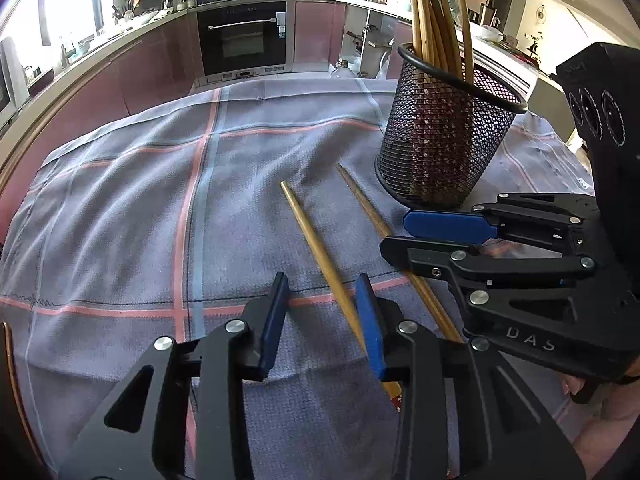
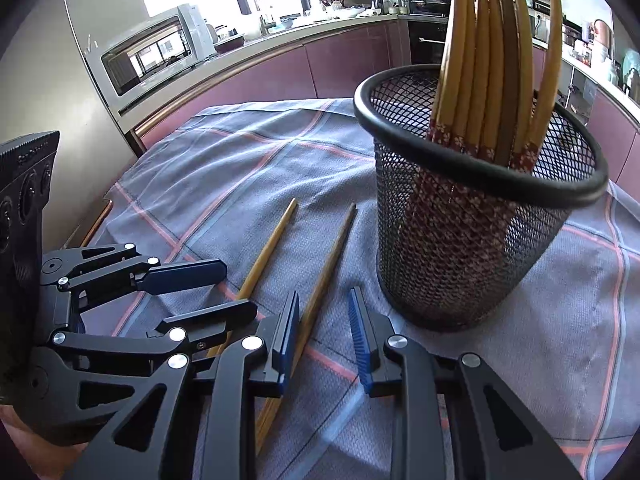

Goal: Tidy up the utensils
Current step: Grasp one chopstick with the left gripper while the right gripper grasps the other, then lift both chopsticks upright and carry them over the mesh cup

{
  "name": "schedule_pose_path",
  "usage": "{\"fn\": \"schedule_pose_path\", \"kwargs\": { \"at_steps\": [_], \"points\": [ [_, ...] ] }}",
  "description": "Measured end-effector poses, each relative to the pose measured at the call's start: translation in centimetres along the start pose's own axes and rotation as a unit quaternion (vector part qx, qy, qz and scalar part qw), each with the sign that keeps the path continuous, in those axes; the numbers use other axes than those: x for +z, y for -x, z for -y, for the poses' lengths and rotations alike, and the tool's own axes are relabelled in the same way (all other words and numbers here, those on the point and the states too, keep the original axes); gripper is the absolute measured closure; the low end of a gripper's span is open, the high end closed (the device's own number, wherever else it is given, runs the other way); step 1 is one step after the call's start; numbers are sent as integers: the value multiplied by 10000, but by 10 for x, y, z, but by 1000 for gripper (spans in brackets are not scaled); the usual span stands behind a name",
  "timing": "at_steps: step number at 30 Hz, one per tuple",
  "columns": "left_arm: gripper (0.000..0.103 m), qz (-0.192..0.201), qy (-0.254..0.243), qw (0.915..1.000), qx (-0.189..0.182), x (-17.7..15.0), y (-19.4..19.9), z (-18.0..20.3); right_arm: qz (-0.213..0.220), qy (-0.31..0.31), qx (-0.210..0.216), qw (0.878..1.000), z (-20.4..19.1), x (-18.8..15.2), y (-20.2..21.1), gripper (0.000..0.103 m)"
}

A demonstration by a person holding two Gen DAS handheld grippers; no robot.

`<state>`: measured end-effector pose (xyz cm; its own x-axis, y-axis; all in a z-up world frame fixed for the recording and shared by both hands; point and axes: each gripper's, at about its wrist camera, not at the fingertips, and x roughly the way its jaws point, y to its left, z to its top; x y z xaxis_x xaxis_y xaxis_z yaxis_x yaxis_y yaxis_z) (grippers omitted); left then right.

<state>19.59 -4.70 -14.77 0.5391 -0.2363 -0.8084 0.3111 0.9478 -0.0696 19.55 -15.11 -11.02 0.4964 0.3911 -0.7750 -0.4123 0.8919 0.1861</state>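
Observation:
Two bamboo chopsticks lie side by side on the checked cloth. My left gripper (image 1: pixel 323 322) stands open astride the left chopstick (image 1: pixel 310 236), which runs close along the right pad; the left pad is well apart from it. My right gripper (image 2: pixel 324 334) is open too, and the right chopstick (image 2: pixel 332 254) lies between its pads, nearer the left one. Each gripper shows in the other view: the right gripper (image 1: pixel 395 234) over the right chopstick (image 1: pixel 360 196), the left gripper (image 2: pixel 240 288) over the left chopstick (image 2: pixel 276 236). A black mesh cup (image 1: pixel 440 140) (image 2: pixel 472 248) just beyond holds several upright chopsticks.
The blue-grey cloth with pink lines (image 1: pixel 140 200) covers the table and stretches bare to the left. Purple kitchen cabinets (image 1: pixel 132 76), an oven (image 1: pixel 244 36) and a microwave (image 2: pixel 156 52) stand beyond the table's far edge. The two grippers sit close together.

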Motion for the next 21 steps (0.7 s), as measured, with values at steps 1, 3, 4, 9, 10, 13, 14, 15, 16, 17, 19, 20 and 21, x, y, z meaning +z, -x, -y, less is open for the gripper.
{"fn": "schedule_pose_path", "kwargs": {
  "at_steps": [1, 3, 4, 9, 10, 13, 14, 15, 16, 17, 19, 20, 21],
  "points": [
    [71, -9, 0, 10000, 15, 1, 0, 0, 1, 24, -42, 10000, -1, 0, -1, 82],
    [74, -13, 9, 10000, 46, 2, -2, 1, -3, 75, -60, 10000, -3, 1, -1, 88],
    [78, -16, 38, 10000, 70, 4, -2, 2, -13, 61, -14, 10000, -2, 1, -2, 93],
    [90, -17, 325, 9995, 37, 4, -3, -4, 20, -19, 96, 10000, -2, 0, -2, 95],
    [92, -9, 376, 9993, 30, 4, -2, -5, 22, -43, 147, 9999, -1, -1, -1, 96],
    [95, 6, 490, 9988, -47, 3, -1, -7, 41, -46, 243, 9997, -1, -2, 2, 97],
    [95, 20, 496, 9988, -54, 2, 1, -7, 68, -45, 274, 9996, 0, -2, 5, 98],
    [96, 38, 497, 9987, -61, 2, 2, -6, 100, -38, 313, 9995, 0, -3, 8, 98],
    [96, 52, 493, 9987, -75, 1, 4, -6, 139, -35, 350, 9993, -1, -3, 11, 98],
    [96, 75, 482, 9988, -84, 1, 6, -6, 180, -28, 376, 9991, -1, -3, 15, 98],
    [96, 141, 463, 9988, -110, 1, 12, -5, 260, 2, 419, 9988, -2, -4, 22, 98],
    [96, 172, 455, 9987, -137, 2, 15, -5, 304, 9, 438, 9986, -2, -4, 26, 98],
    [96, 207, 452, 9986, -165, 2, 19, -4, 348, 3, 465, 9983, -1, -5, 31, 98]
  ]
}}
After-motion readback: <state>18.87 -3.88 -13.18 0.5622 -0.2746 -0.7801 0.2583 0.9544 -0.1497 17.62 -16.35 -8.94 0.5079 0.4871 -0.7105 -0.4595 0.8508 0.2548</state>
